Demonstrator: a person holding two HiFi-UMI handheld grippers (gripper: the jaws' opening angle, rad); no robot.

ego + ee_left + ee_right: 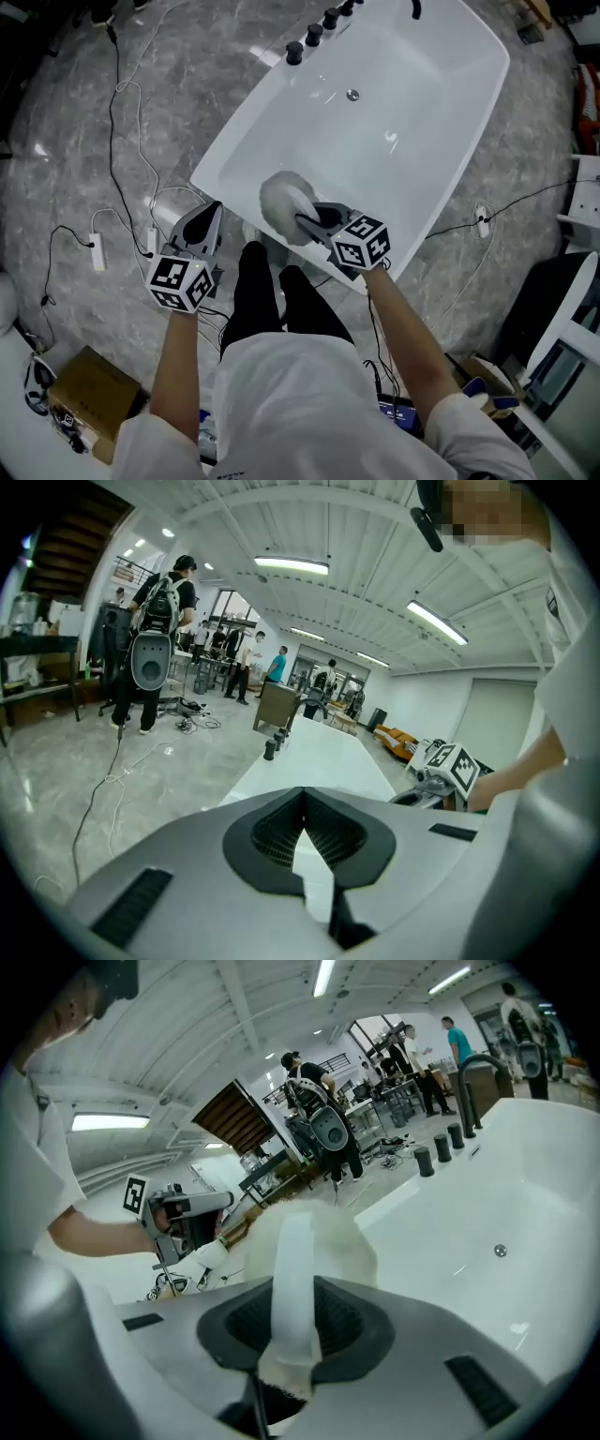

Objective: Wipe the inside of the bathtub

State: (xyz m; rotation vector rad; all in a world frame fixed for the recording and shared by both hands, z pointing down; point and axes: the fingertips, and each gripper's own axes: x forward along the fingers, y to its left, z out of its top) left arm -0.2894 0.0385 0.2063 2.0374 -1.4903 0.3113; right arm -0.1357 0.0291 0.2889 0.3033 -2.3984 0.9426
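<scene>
nearest of all, the person's white shirt point(300, 403) fills the 6 o'clock edge, with both forearms stretched toward 12. right gripper point(307, 218) pinches the strap of a fluffy white pad point(284, 204) over the near end of the white bathtub point(422, 159), which runs off toward 1 o'clock. left gripper point(214, 211), at the pad's 9 o'clock and outside the tub above the grey floor point(112, 141), has its jaws pressed together on nothing.

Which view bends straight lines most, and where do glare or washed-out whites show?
Both gripper views: heavy fisheye, ceiling beams curve, corners go black. Left gripper view: ceiling lamps flare white. Right gripper view: bathtub nearly washed out. Head view: milder bending, glare patches on the floor.
</scene>
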